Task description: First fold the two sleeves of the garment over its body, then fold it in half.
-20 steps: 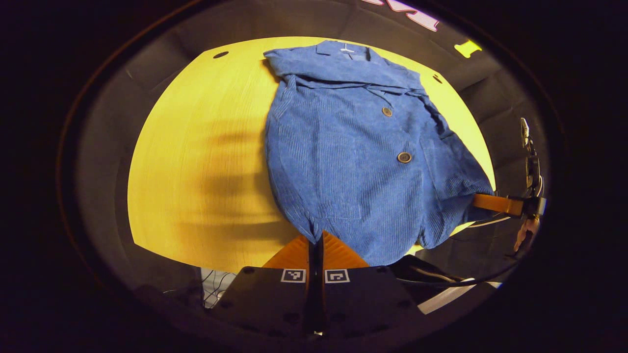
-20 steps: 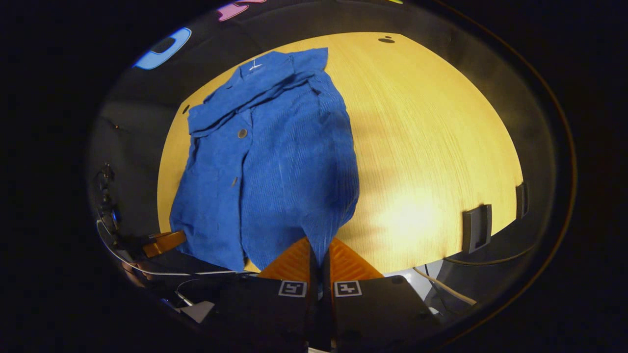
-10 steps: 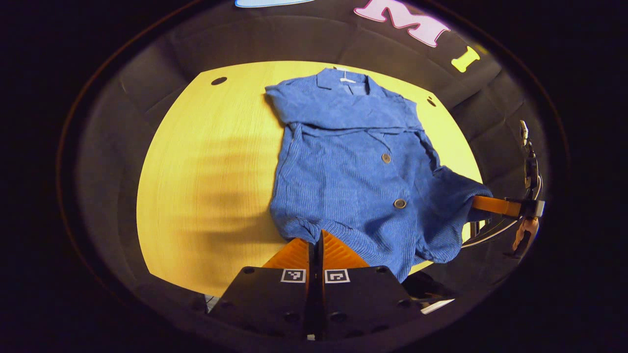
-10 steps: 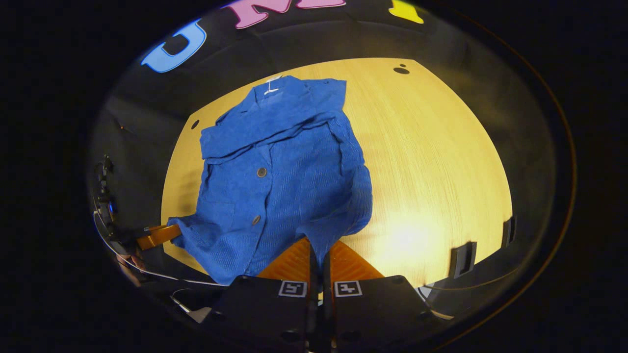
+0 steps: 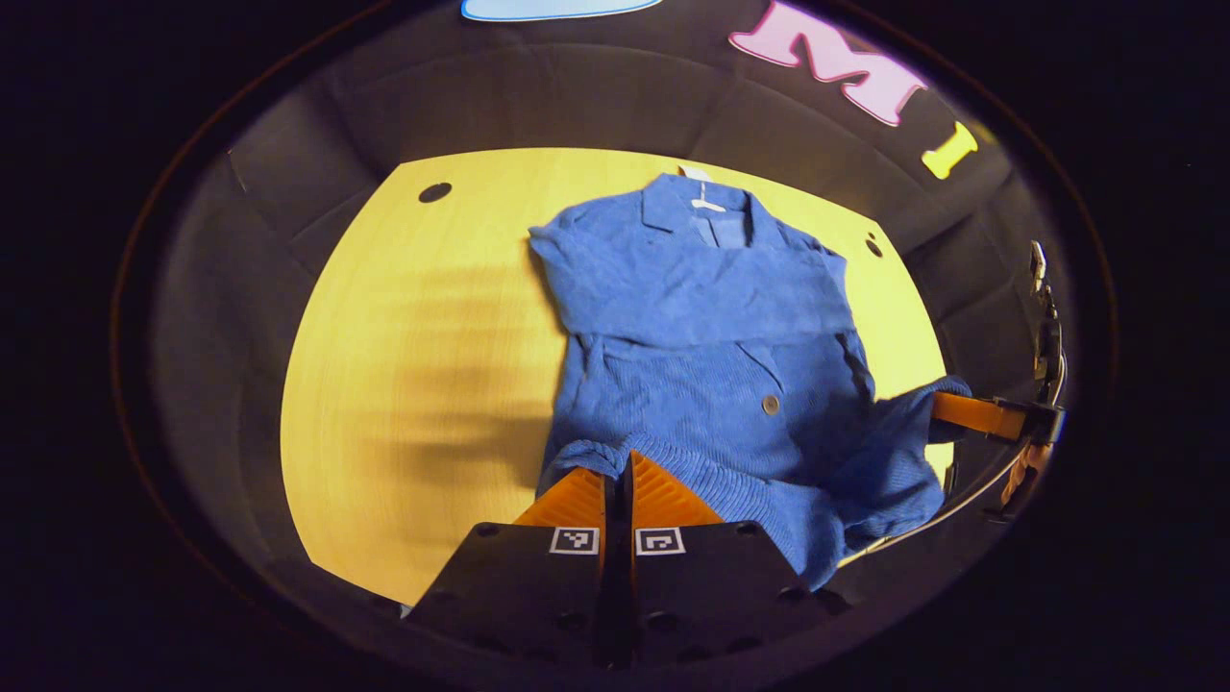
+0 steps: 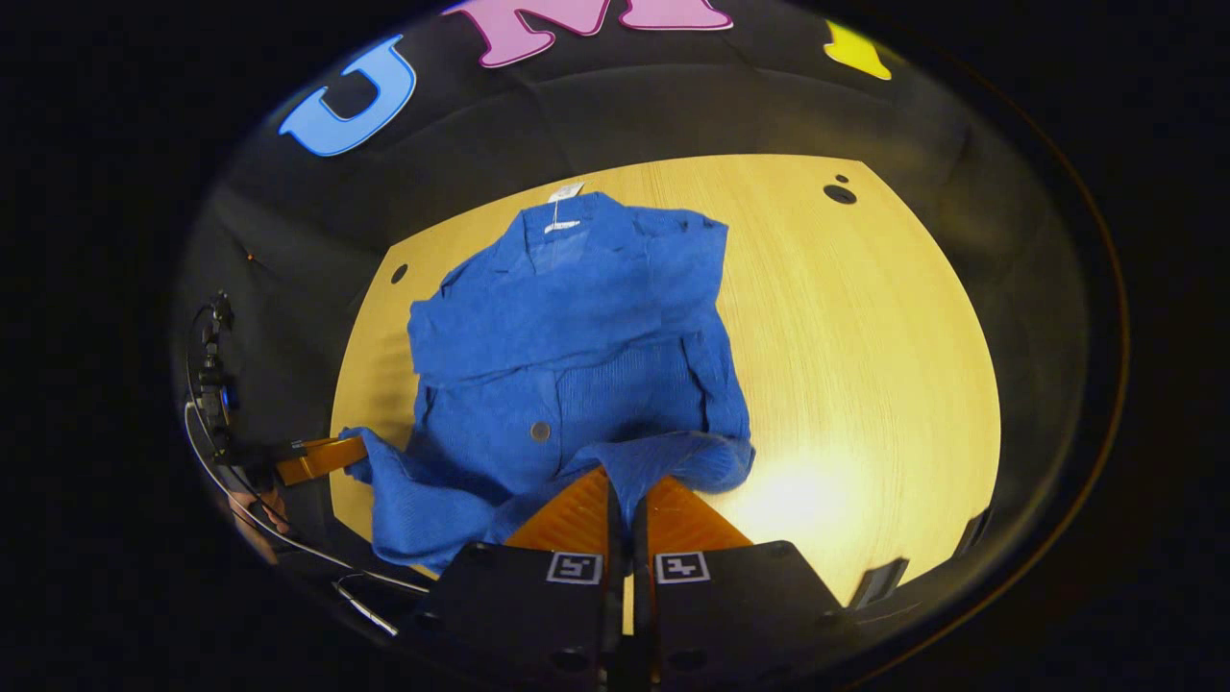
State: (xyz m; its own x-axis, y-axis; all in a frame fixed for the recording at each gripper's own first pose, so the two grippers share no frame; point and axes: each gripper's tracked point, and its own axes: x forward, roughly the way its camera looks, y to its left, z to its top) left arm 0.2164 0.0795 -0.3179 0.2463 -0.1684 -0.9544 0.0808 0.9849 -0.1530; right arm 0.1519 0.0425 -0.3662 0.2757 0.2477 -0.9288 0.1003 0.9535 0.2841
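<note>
Ribbed blue corduroy jacket hem pinched tight in left gripper and right gripper

Garment lay on table, collar at far edge, hem at near edge. Sleeves lay folded across chest. Left gripper pinched one hem corner, right gripper the other. Hem looked lifted off table, hard to say. Bare tabletop stretched either side.
</note>
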